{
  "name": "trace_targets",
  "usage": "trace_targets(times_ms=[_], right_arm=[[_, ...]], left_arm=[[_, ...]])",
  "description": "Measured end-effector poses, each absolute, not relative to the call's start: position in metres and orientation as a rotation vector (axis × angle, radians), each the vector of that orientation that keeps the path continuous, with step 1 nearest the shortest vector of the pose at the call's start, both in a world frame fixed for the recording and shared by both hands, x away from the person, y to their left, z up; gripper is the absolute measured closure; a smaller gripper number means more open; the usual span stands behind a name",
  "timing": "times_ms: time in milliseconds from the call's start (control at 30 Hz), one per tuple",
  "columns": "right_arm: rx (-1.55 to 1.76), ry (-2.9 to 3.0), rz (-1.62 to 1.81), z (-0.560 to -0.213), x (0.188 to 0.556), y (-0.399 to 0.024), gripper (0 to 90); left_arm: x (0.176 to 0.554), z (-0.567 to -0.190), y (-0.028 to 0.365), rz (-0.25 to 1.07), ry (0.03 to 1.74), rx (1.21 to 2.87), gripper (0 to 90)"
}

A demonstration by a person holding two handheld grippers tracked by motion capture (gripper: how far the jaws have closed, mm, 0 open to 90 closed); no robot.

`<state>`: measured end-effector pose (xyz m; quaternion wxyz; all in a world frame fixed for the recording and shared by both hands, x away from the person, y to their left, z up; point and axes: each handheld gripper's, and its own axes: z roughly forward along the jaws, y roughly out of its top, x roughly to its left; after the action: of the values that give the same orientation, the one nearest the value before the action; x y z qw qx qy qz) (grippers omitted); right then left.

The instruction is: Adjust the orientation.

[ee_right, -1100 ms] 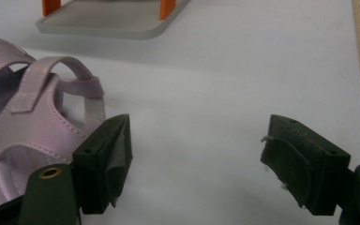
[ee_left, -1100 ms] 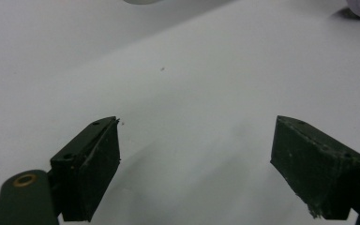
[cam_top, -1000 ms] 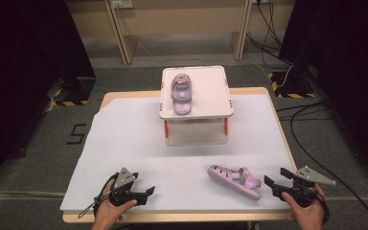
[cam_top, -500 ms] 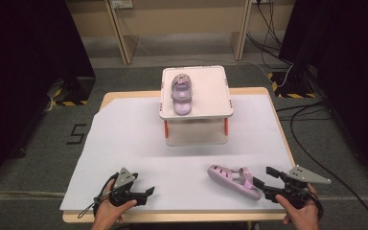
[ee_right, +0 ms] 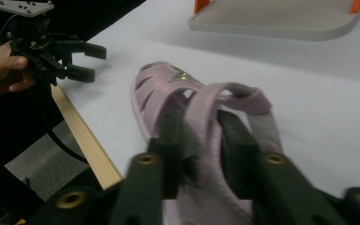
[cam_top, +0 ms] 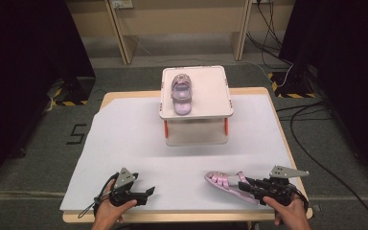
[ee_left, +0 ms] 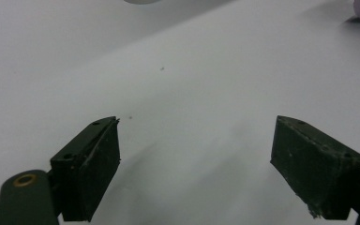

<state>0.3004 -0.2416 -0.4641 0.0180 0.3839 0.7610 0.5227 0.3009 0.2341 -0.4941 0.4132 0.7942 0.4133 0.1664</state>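
A raised tray (cam_top: 220, 91) was positioned at the rear centre of the worktop (cam_top: 124, 139), with one sandal (cam_top: 181, 94) laid on its left half. A second sandal (cam_top: 230, 186) was laid on the worktop at the front right, well apart from the tray. The left claw (cam_top: 146, 193) was located at the front left, the right claw (cam_top: 249, 186) against the second sandal's strap.

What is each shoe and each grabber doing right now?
Near sandal: lying on the table, its strap pinched by the right gripper.
Far sandal: lying flat on the raised tray, untouched.
Right gripper: jaws just closed on the near sandal's strap.
Left gripper: open, nothing between its jaws, low over the white table.
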Motion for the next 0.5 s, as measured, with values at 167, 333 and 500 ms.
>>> trace_targets(times_ms=[167, 333, 500], right_arm=[[1.123, 2.366, 1.578, -0.455, 0.295, -0.231, 81.0], [1.124, 2.300, 1.568, -0.448, 0.297, -0.223, 82.4], [1.163, 2.142, 1.476, -0.440, 0.312, -0.227, 85.4]], left_arm=[[0.301, -0.494, 0.234, 0.417, 1.038, 1.997, 15.6], [0.301, -0.494, 0.234, 0.416, 1.038, 1.995, 15.7], [0.301, -0.494, 0.234, 0.413, 1.037, 1.997, 15.7]])
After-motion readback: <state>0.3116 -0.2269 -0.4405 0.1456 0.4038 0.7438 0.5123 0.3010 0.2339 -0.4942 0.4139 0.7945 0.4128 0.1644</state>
